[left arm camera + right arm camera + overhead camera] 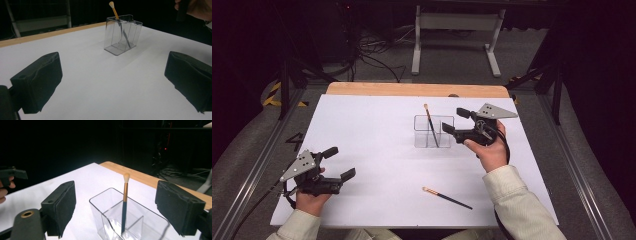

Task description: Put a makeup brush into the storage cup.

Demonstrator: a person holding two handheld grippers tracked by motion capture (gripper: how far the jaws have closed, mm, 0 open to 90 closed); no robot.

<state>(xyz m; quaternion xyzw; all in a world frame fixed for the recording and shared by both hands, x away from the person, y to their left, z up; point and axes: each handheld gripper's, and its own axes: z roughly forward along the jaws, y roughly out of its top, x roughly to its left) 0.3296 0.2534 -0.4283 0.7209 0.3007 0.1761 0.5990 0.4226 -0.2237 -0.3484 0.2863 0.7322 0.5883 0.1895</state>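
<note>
A clear plastic holder stands right of the white table's middle. A makeup brush with a dark handle leans inside it, pale tip up. A second brush lies flat near the front edge. My right gripper hovers just right of the holder, open, with nothing between its pads. In the right gripper view the holder and the brush sit beyond the open right gripper. My left gripper rests open at the front left. The left gripper view has the holder far beyond the left gripper.
The white sheet covers the table, with a wooden strip along its far edge. A white metal stand and cables are on the floor behind. Metal rails run along both sides.
</note>
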